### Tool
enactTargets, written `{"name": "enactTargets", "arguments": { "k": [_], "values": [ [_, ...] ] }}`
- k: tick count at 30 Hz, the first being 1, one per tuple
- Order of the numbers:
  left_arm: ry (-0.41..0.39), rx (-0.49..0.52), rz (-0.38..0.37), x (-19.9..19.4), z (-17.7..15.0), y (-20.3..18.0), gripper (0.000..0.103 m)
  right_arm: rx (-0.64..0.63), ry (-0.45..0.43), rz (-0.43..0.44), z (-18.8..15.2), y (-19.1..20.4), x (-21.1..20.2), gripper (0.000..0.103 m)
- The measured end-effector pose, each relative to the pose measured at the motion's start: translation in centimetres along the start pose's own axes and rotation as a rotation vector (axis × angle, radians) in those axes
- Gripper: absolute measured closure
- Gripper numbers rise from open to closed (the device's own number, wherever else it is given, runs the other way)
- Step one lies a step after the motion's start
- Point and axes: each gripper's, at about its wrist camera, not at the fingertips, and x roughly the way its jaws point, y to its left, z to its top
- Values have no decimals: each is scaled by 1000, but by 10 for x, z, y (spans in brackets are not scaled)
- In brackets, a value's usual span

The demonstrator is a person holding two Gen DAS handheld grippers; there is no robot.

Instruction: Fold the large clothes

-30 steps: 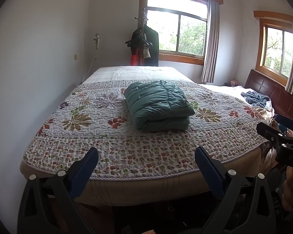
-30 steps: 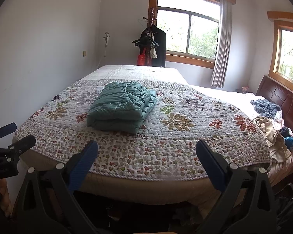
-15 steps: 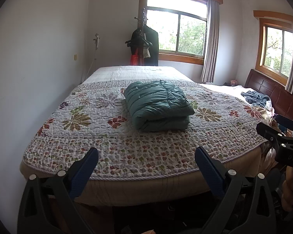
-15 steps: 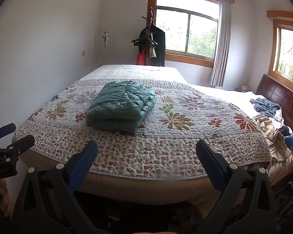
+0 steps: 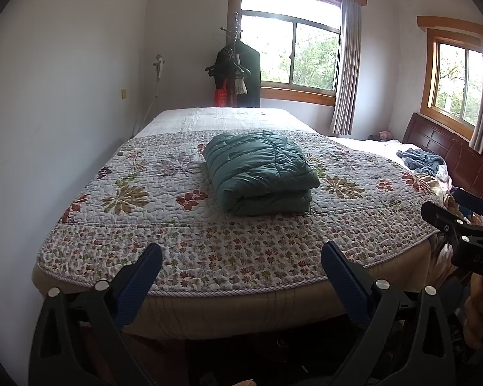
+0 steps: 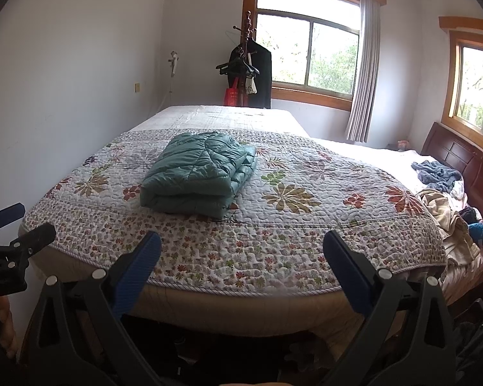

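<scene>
Teal quilted puffer jacket [image 5: 260, 170], folded into a thick rectangular bundle, lies on the flower-patterned quilted bedspread [image 5: 190, 225] that covers the near part of the bed, a little left of the middle and well back from the near edge; in the right wrist view the same bundle [image 6: 198, 173] sits left of centre. Nothing touches it. Beyond the bedspread a plain pale sheet [image 5: 222, 117] runs to the far wall. At the bed's right side, by the dark wooden headboard [image 5: 450, 151], lie a crumpled blue cloth [image 5: 421, 159] and, seen from the right wrist, a heap of beige and mixed clothes [image 6: 447, 222].

Left gripper [image 5: 241, 267] hangs off the near edge of the bed, its blue-padded fingers [image 5: 138, 283] spread wide with nothing between them. Right gripper [image 6: 241, 265] stands the same way beside it, fingers wide apart and empty, well short of the jacket. A coat stand with dark garments [image 5: 238, 74] stands by the window [image 5: 289, 51].
</scene>
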Motion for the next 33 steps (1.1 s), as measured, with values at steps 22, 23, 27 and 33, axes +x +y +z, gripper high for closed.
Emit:
{"name": "enactTargets", "arguments": {
  "k": [22,23,27,33],
  "values": [
    [2,-3,-2,1,-2,2,4,-9,-3,0,1,3,1,3],
    [3,-2,-2,1,-3,2,4,-10,-3,1,1,3,1,3],
    [5,-2,-1,1,-3,2,4,-11,-3,1,1,4,2,3],
    [3,-5,0,2,-3,3,4,-11,5,8,1,5,3,3]
  ]
}}
